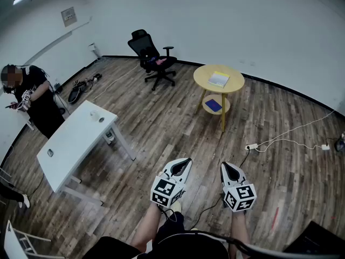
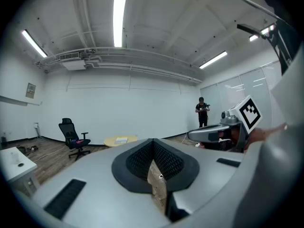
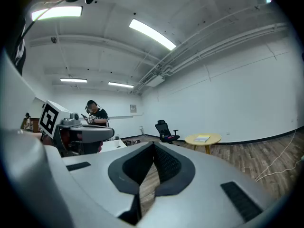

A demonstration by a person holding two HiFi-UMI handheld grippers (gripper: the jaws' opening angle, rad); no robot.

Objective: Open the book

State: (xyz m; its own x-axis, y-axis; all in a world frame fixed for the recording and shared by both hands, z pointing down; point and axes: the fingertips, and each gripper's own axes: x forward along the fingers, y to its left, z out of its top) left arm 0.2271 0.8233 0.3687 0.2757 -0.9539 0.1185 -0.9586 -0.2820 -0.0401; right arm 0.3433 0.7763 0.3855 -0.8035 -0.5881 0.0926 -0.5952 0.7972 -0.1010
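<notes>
Left tongs (image 1: pixel 182 165), right tongs (image 1: pixel 227 169), both closed

The round yellow table (image 1: pixel 200 80) bears a book (image 1: pixel 219 79) on top.

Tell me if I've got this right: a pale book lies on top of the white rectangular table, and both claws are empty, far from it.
Not quite. The pale book lies on top of the round yellow table, not the white rectangular table; the head view shows it. The rest holds: the left claw and the right claw are empty and far from it.
</notes>
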